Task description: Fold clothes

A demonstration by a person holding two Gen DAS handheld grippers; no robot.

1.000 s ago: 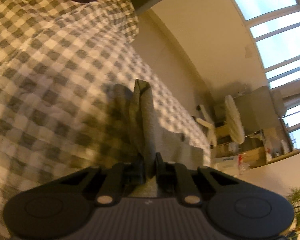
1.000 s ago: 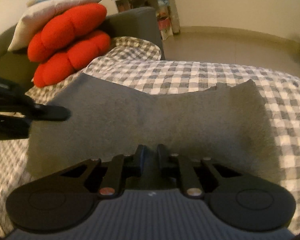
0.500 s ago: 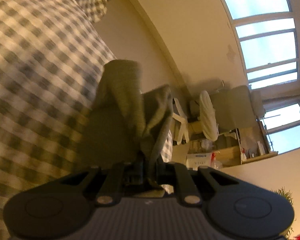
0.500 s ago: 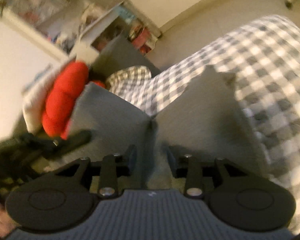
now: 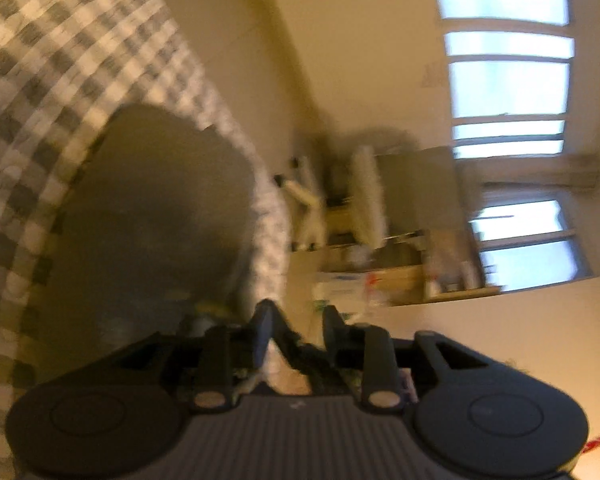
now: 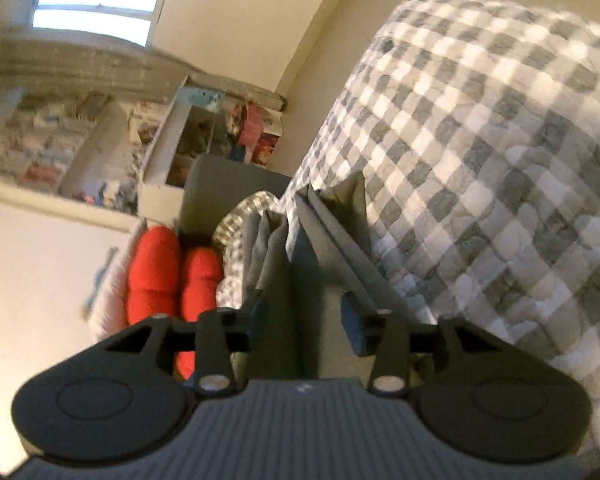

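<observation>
A grey garment (image 5: 156, 208) lies folded on the checked bedcover (image 5: 60, 60) in the blurred left wrist view. My left gripper (image 5: 296, 332) is open and empty, just off the garment's right edge. In the right wrist view the garment (image 6: 312, 256) stands in folds between the fingers of my right gripper (image 6: 304, 320). The jaws stand apart around the cloth and do not pinch it.
Red cushions (image 6: 168, 276) and a dark sofa arm (image 6: 228, 188) lie beyond the garment. A shelf with boxes (image 6: 204, 136) stands by the wall. A white chair and cluttered desk (image 5: 364, 216) sit under the windows (image 5: 504, 80). Checked cover (image 6: 480, 160) fills the right.
Both grippers have opened and let go of the grey garment. The garment has dropped from a raised fold onto the bedcover. Both cameras have swung round sharply.
</observation>
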